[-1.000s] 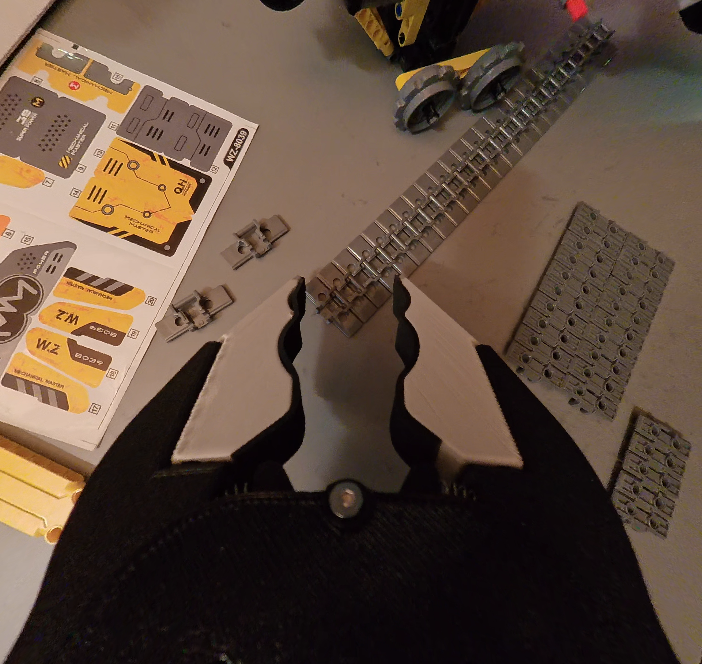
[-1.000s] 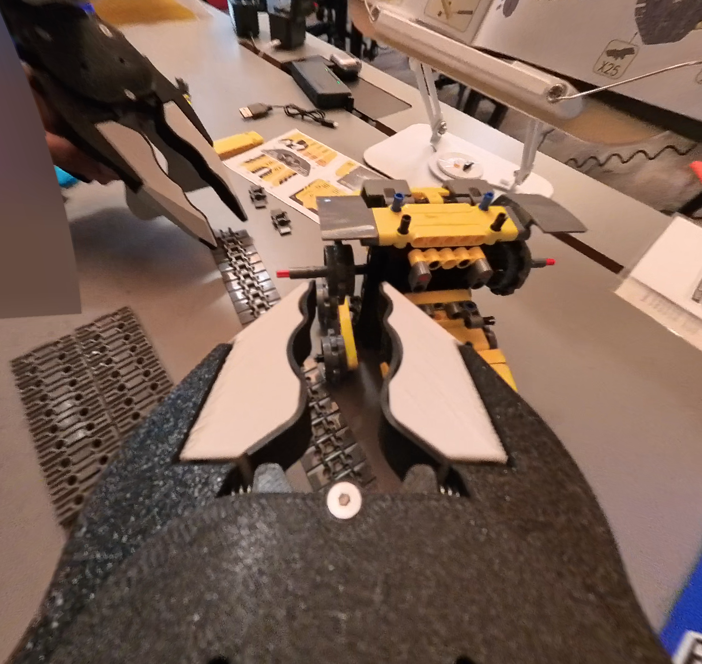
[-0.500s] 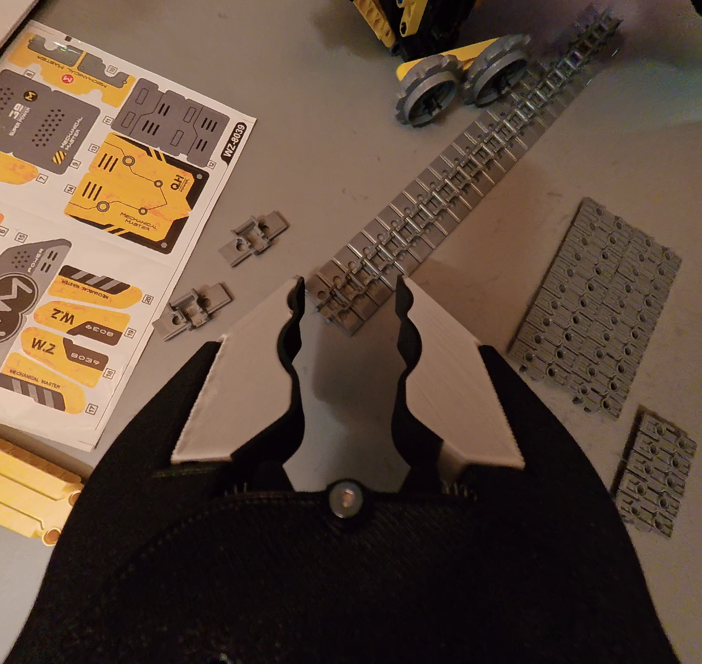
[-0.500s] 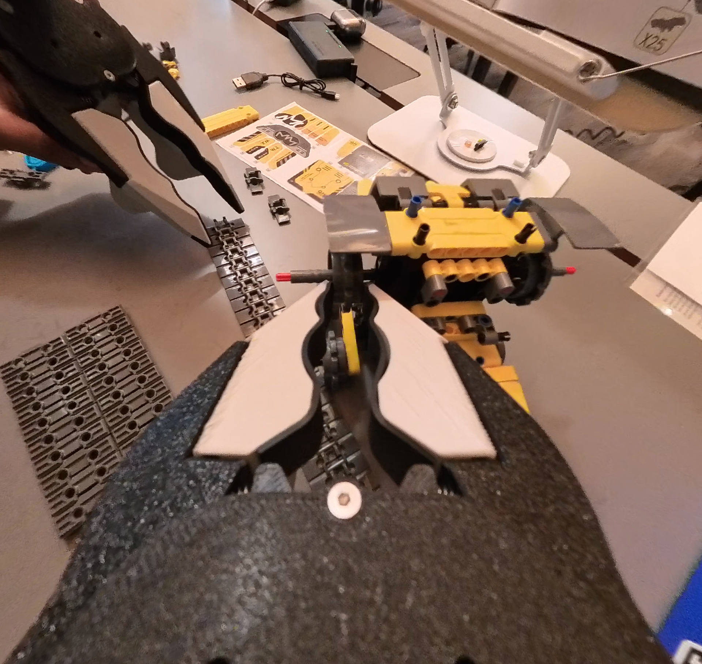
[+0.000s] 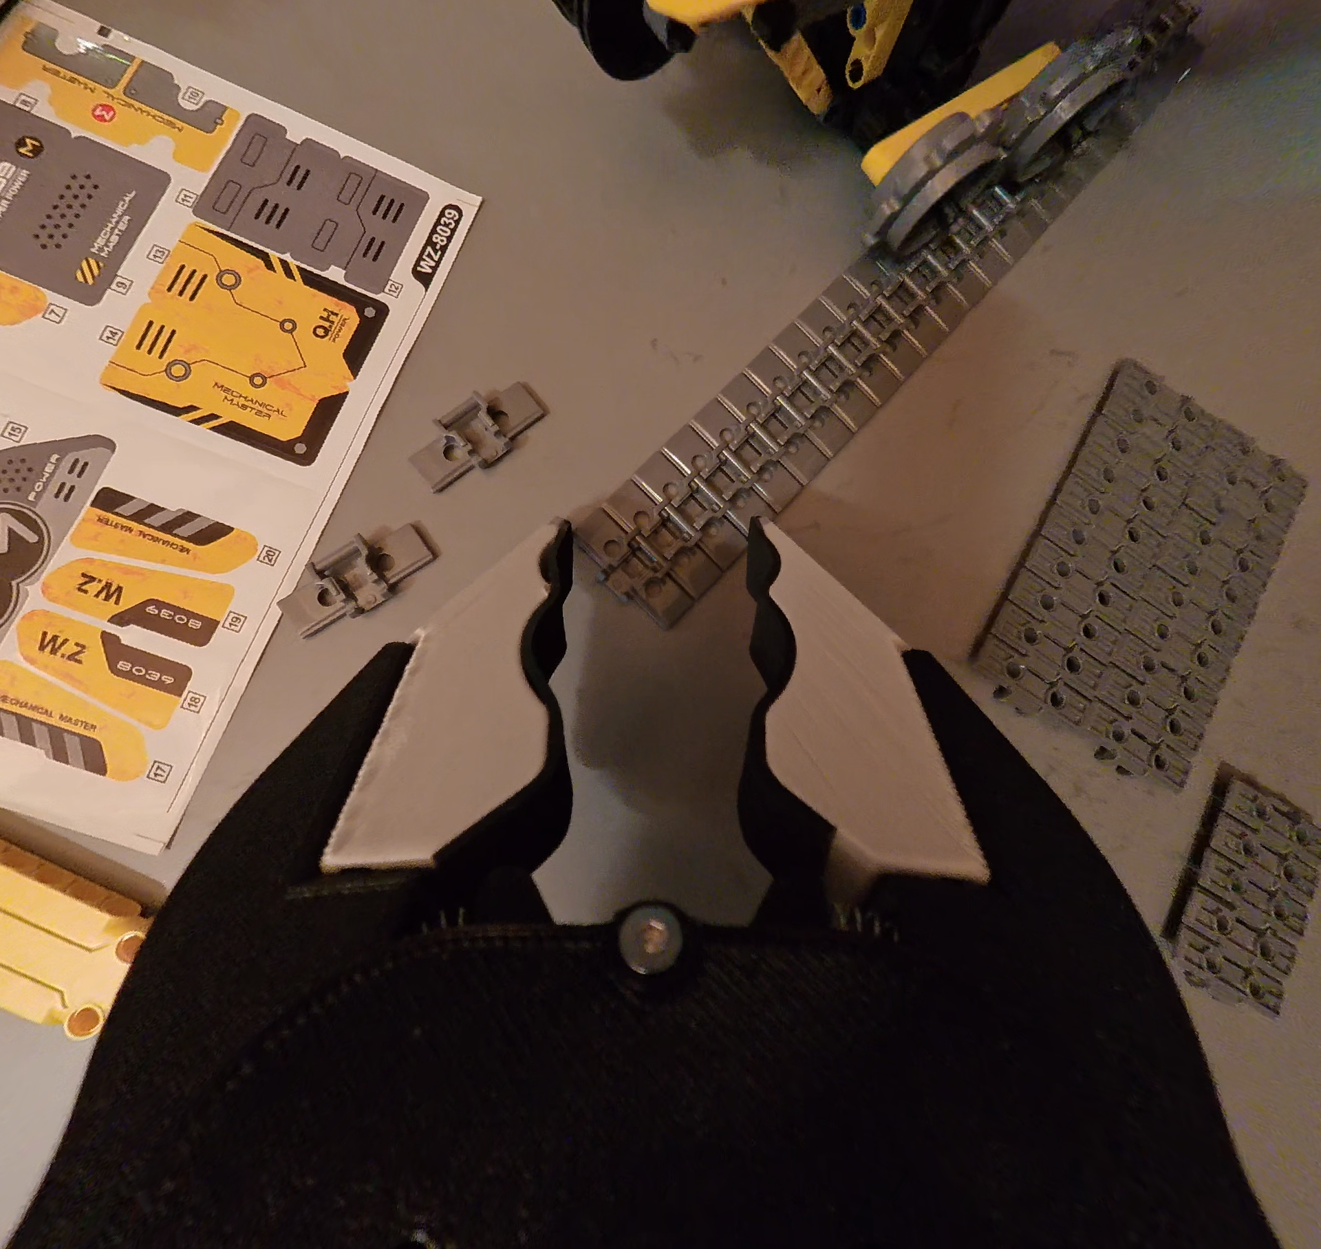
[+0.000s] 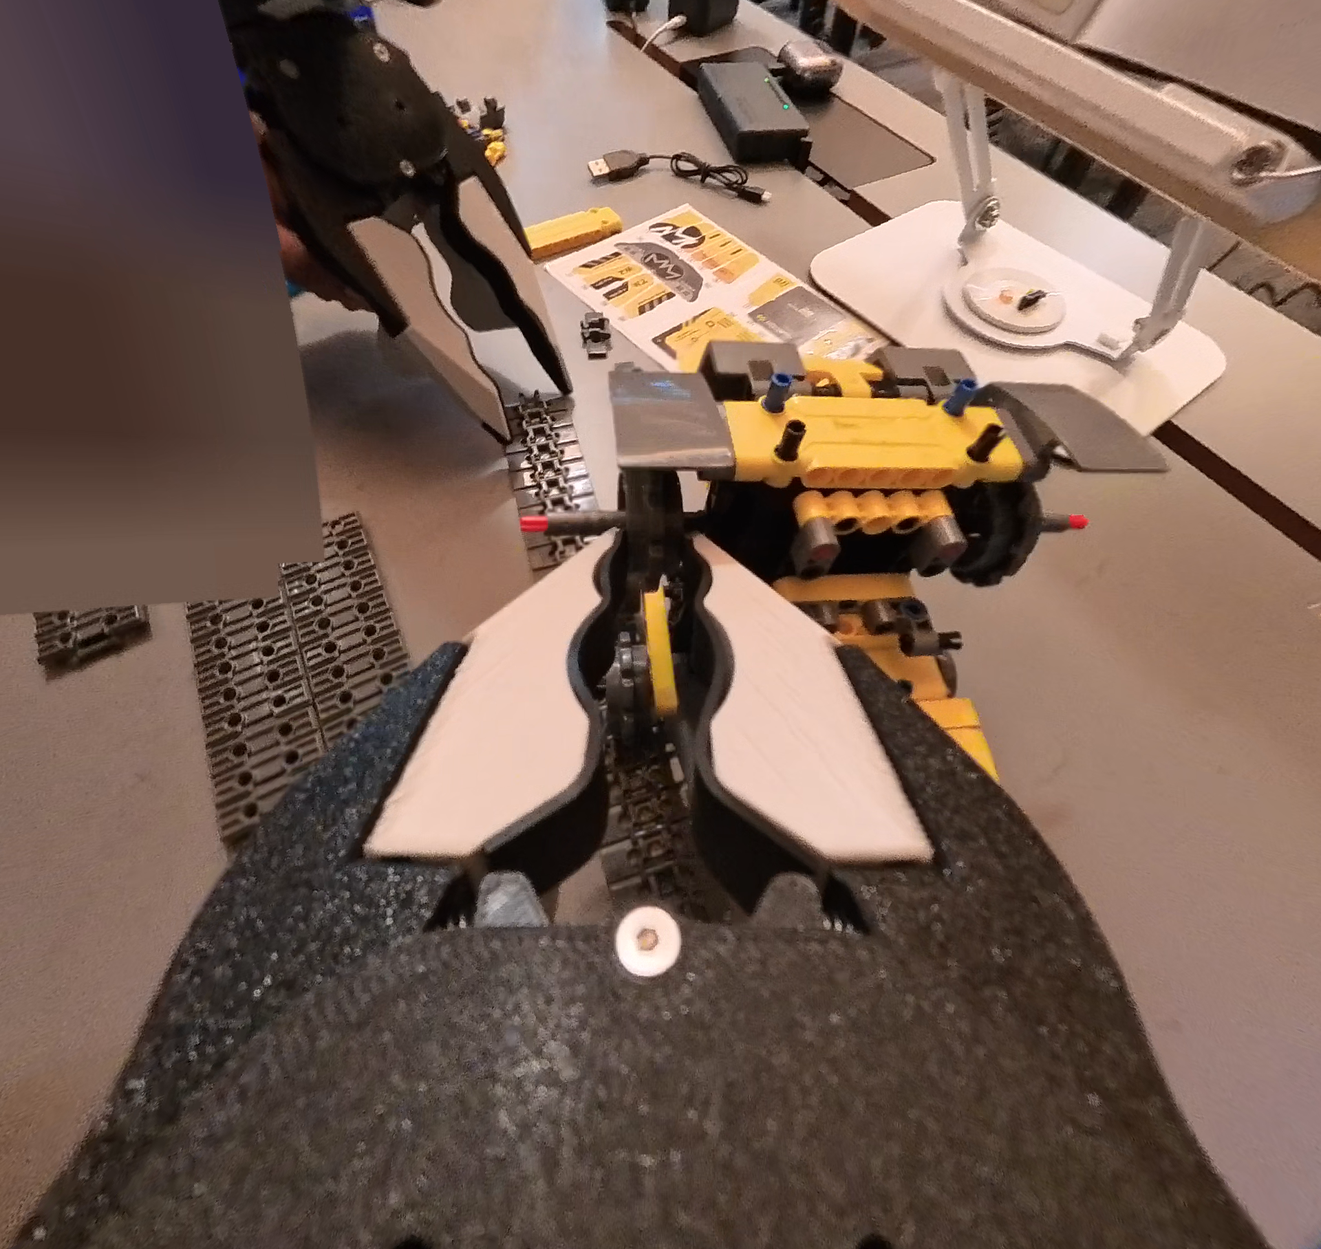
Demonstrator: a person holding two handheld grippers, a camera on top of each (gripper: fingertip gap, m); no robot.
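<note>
Left gripper [image 5: 659, 536] was held agape, empty, at the near end of the long grey plastic track strip [image 5: 800, 414], frame centre. Right gripper [image 6: 654, 543] was clamped on the black-and-yellow brick-built vehicle's wheel assembly [image 6: 647, 636].

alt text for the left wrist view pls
Open left gripper hovers at the near end of a grey track strip on a grey table; a sticker sheet lies left, a yellow brick vehicle beyond.

Left view steeply downward, right view low, forward, both share grey track strip [image 5: 808, 421].
</note>
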